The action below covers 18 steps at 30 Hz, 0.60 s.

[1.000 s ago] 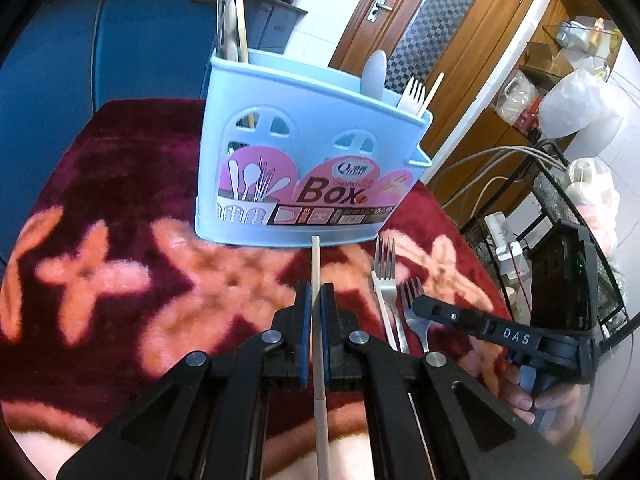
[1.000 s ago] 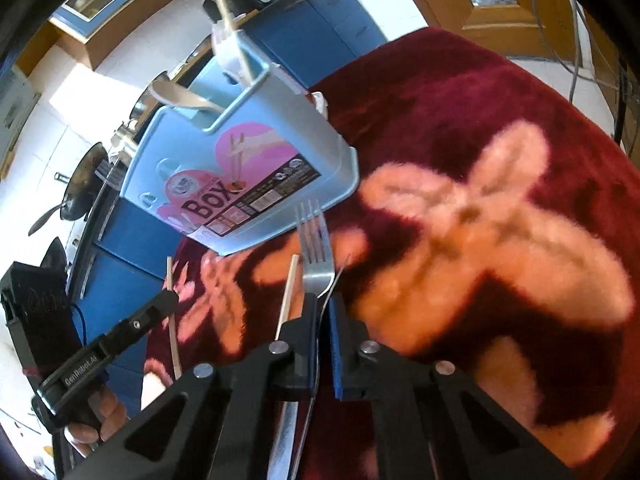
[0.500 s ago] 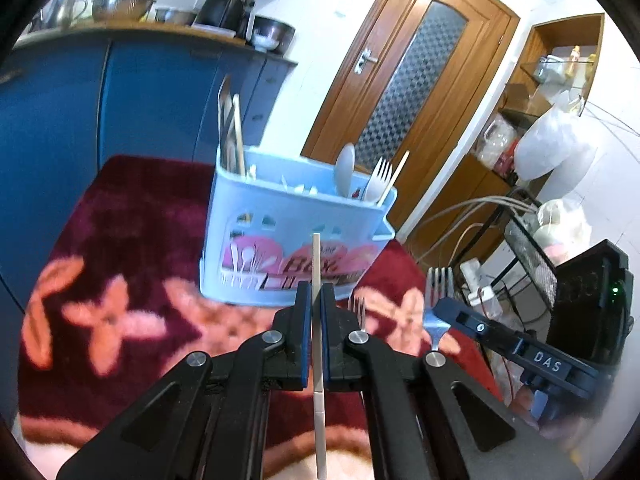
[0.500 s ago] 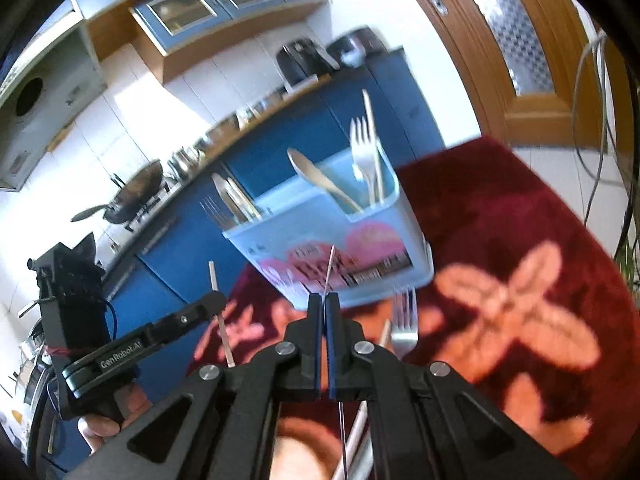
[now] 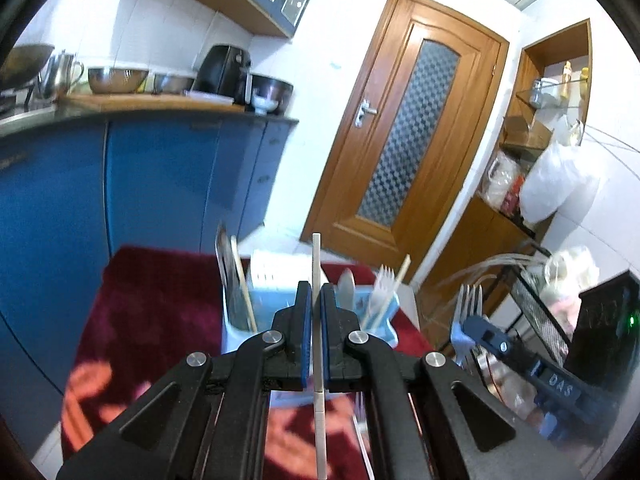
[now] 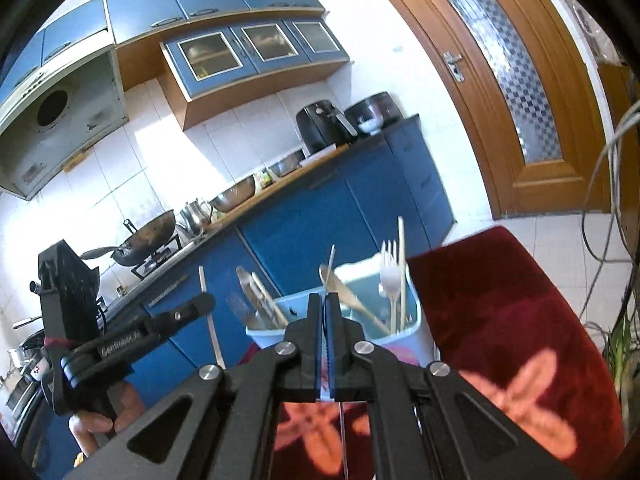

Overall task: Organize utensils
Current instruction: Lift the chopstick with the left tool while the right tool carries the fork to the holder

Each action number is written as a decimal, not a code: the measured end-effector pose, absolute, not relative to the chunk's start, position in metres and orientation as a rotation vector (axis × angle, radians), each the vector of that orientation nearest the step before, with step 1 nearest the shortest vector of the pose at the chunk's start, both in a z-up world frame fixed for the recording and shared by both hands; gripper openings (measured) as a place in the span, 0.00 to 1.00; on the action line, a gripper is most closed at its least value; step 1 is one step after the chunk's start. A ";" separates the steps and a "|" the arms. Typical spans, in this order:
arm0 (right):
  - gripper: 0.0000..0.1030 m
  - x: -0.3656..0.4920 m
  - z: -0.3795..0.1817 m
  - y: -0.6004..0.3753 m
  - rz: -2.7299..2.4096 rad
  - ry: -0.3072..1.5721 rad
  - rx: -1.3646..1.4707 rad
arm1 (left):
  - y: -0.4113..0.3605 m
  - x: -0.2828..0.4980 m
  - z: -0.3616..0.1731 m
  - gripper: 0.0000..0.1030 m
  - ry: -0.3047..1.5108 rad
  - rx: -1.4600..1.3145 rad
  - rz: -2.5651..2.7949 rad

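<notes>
My left gripper is shut on a pale chopstick and holds it upright above the light blue utensil box. My right gripper is shut on a metal fork, seen edge-on; its tines show in the left wrist view. The box holds a white fork, a wooden spoon, chopsticks and knives. The left gripper with its chopstick shows at the left of the right wrist view.
The box stands on a dark red table cover with orange flowers. Blue kitchen cabinets and a counter with bowls stand behind. A wooden door is at the back right. Cables and a wire rack are to the right.
Both grippers have lifted off the table cover with their utensils and now hold them above the box. The cameras look higher into the room.
</notes>
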State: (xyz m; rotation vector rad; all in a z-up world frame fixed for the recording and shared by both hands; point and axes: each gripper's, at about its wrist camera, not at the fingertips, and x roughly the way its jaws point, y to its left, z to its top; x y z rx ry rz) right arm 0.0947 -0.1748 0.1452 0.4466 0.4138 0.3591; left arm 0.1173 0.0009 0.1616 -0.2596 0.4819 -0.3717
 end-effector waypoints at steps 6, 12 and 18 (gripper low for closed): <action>0.03 0.121 0.156 -0.176 0.348 0.377 0.426 | 0.003 0.151 0.187 0.02 0.410 -0.258 -0.335; 0.03 0.145 0.169 -0.176 0.327 0.311 0.380 | 0.005 0.176 0.207 0.02 0.327 -0.258 -0.298; 0.03 0.172 0.175 -0.175 0.307 0.221 0.367 | -0.003 0.196 0.202 0.02 0.273 -0.206 -0.225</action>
